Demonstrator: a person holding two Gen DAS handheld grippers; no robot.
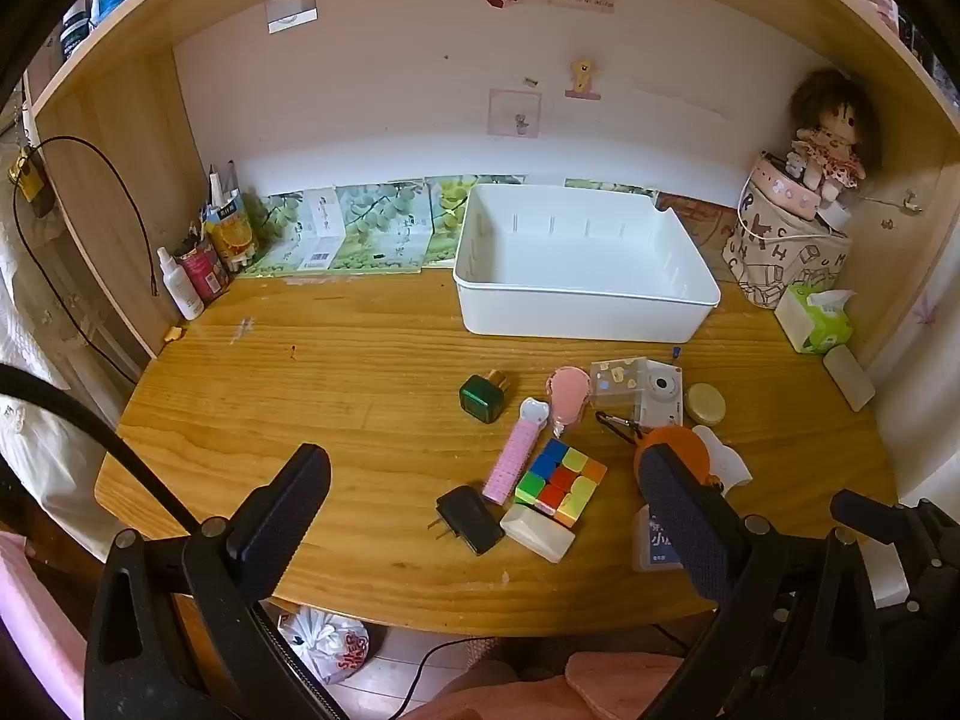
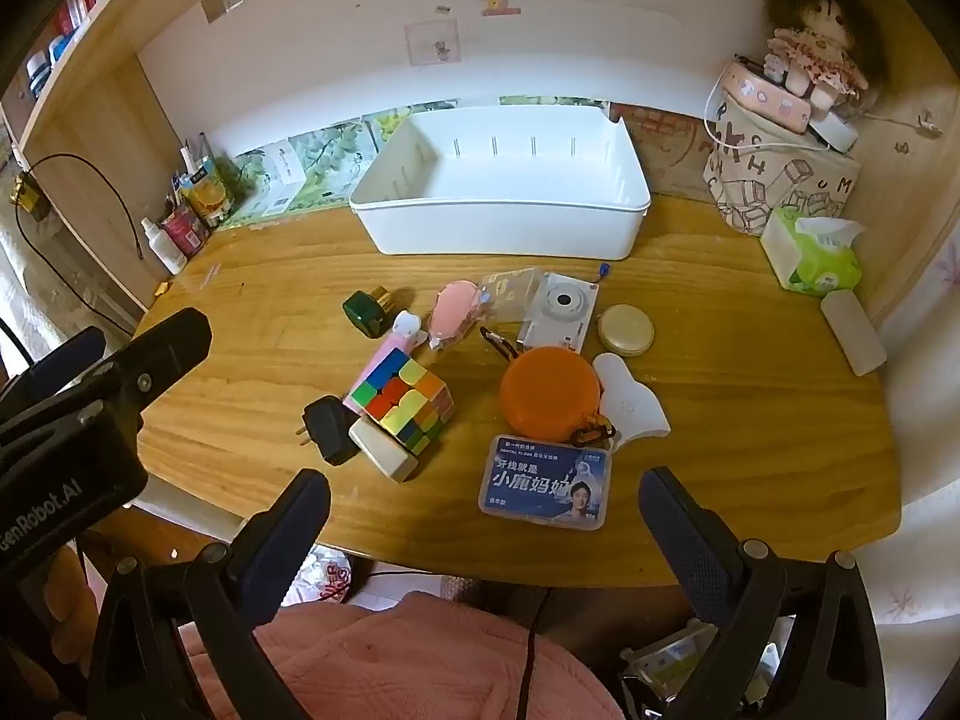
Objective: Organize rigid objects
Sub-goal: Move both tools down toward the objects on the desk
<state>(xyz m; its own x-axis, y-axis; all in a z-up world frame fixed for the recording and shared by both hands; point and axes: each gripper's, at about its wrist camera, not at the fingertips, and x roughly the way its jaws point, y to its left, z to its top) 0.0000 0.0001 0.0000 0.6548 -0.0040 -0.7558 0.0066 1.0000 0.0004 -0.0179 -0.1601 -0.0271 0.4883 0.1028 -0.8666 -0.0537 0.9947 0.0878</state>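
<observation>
A white plastic bin (image 2: 504, 222) sits empty at the back of the wooden counter (image 2: 750, 420). In front lie a glossy puzzle cube (image 2: 408, 405), round orange case (image 2: 549, 393) and flat floss box (image 2: 545, 483). Left gripper (image 1: 480, 516) and right gripper (image 2: 483, 531) hover with jaws apart, holding nothing.

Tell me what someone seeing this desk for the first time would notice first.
Probably the big empty white bin at the back of the wooden desk, then the clutter in front of it: a bright puzzle cube, an orange round case and a blue box nearest the edge. A doll sits in the right corner.
</observation>
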